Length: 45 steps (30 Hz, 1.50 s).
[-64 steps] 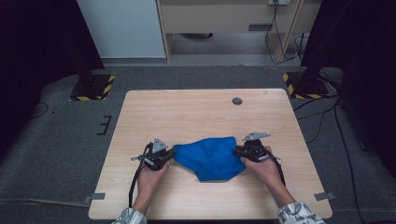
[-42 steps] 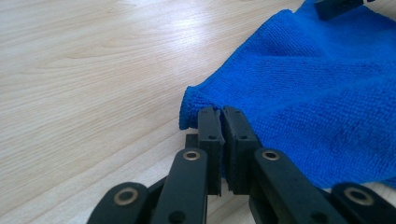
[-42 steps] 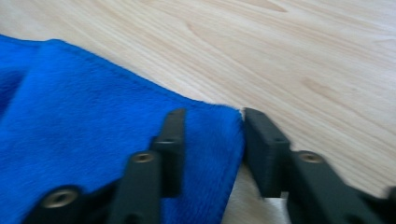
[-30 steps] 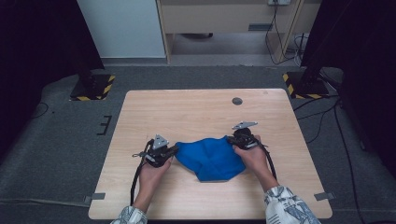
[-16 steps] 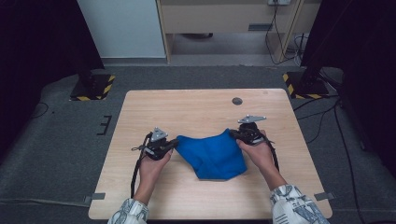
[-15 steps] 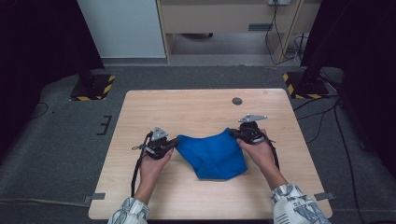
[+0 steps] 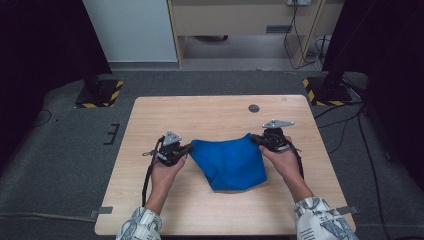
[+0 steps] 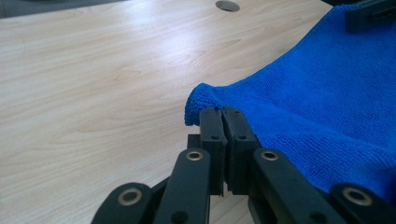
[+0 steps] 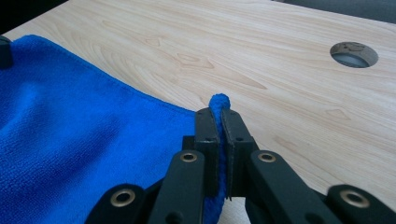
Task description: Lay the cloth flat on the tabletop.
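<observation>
You have carried both grippers away from you across the tabletop (image 7: 210, 107) since two seconds ago, and the blue cloth (image 7: 230, 162) has come with them: its top edge now runs taut between your hands, where earlier it sagged in a softer heap nearer you. Your left gripper (image 8: 223, 122) has its jaws clamped on one corner of the cloth, and your right gripper (image 9: 218, 122) is pinched on the opposite corner, a roll of blue pile poking out past the tips. In the high view the lower part of the cloth drapes down toward you and seems to rest on the wood near the middle of the tabletop. That suggests the cloth is being lifted and stretched open, likely ahead of spreading or folding it. No brand, label or writing can be read anywhere on the cloth, the grippers or the tabletop.
</observation>
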### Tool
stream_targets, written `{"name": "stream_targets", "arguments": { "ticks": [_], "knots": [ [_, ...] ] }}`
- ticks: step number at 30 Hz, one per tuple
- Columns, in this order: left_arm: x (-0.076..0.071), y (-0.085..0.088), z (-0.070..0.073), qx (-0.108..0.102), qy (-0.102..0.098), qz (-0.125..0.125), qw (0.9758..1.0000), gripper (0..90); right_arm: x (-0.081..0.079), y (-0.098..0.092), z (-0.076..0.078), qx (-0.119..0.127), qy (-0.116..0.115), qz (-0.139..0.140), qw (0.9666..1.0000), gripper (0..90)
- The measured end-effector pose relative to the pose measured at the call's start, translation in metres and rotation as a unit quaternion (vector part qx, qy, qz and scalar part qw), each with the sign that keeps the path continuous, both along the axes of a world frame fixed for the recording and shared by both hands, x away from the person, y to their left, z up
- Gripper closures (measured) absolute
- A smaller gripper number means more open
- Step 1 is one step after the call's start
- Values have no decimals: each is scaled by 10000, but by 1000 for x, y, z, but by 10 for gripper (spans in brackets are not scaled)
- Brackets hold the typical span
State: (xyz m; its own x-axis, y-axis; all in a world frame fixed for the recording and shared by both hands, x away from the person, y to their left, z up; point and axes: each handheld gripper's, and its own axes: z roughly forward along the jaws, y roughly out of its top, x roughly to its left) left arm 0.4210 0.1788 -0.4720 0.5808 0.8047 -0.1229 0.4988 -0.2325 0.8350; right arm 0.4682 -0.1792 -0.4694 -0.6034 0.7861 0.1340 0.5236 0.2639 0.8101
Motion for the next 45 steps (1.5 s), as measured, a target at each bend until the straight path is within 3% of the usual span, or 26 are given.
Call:
{"name": "stream_targets", "arguments": {
  "ticks": [14,23,28,45],
  "knots": [
    [9,0,12,-90,-44,84,9999,876,2,-15,17,145,-159,-106,9997,871],
    [5,-6,24,-170,-207,83,9996,876,-16,-28,35,273,-426,-144,9986,871],
    [9,-10,30,-161,-232,50,9996,876,-16,-34,43,275,-502,-156,9982,871],
    [13,-4,40,-268,-300,156,9991,876,-15,-42,54,315,-619,-246,9973,874]
  ]
}}
